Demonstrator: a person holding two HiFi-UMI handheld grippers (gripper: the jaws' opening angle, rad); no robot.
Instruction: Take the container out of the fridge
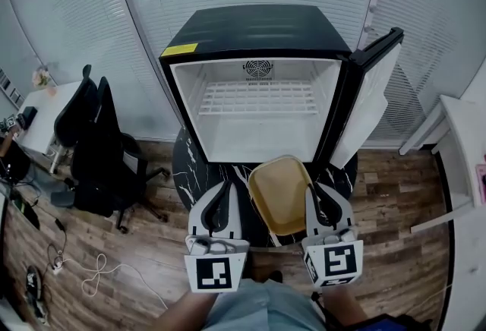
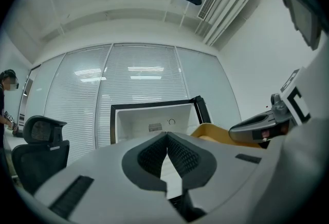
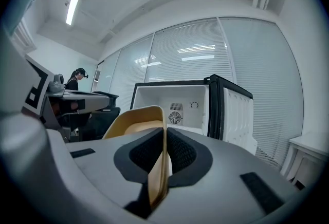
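The right tongs (image 3: pixel 164 138) pinch the rim of the tan container (image 1: pixel 279 193). The container is outside the fridge (image 1: pixel 258 29), just in front of the open cavity and above the dark marbled bench (image 1: pixel 184 162). The left tongs (image 2: pixel 166 138) are pressed together, with nothing between them. The yellow label (image 1: pixel 179 50) on the fridge's top front corner carries print too small to read.
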